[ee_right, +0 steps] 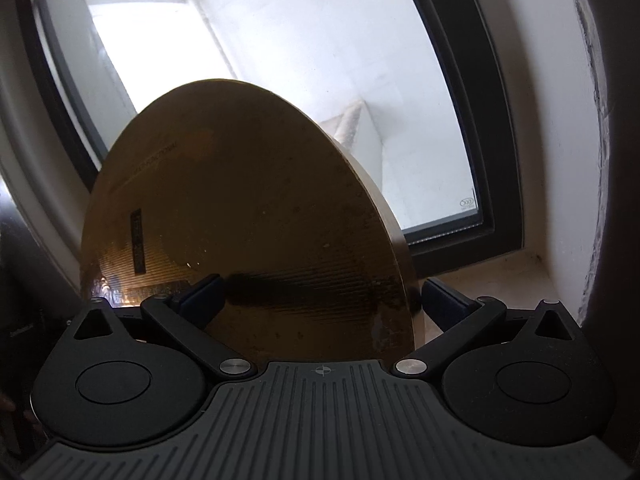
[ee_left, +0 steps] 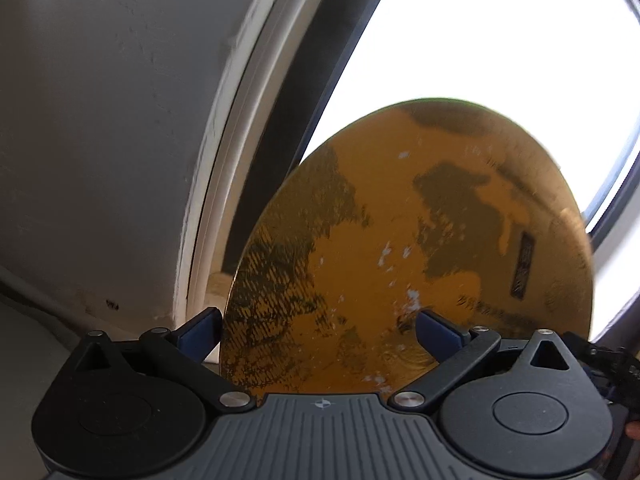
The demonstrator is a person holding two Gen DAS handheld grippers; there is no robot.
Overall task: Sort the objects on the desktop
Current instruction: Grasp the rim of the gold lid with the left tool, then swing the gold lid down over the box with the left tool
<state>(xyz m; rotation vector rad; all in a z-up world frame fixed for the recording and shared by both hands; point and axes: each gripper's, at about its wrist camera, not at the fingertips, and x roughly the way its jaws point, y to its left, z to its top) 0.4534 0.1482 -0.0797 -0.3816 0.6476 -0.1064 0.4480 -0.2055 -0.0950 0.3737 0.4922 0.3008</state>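
So both cameras are pointed up at a window and basically all you get is one thing — a round gold disc (ee_left: 408,248), thin, looks like a foil-faced cake board or tray, scuffed with dark patches and a few white specks. It's up in the air, standing on edge and tilted, with the window (ee_left: 480,40) bright behind it at 12 to 1 o'clock and a plain wall (ee_left: 100,120) off at 9 to 10 o'clock.

The left hand-held gripper (ee_left: 320,334) has its blue pads spread fairly wide, and the disc's bottom edge sits down between them. One pad is at the rim at 7 o'clock, the other in front of the face at 5 o'clock — I can't tell if either is actually pinching it.

Same story in the right view: the right hand-held gripper (ee_right: 320,300) is spread wide with the gold disc (ee_right: 248,220) dipping into the gap, dark and backlit. The window sill (ee_right: 500,276) shows at 3 o'clock.

Progress-wise my guess is mid-carry on one item, not set down anywhere yet. No counter, no bin, no other objects in sight, so how much sorting is done or left is anyone's guess
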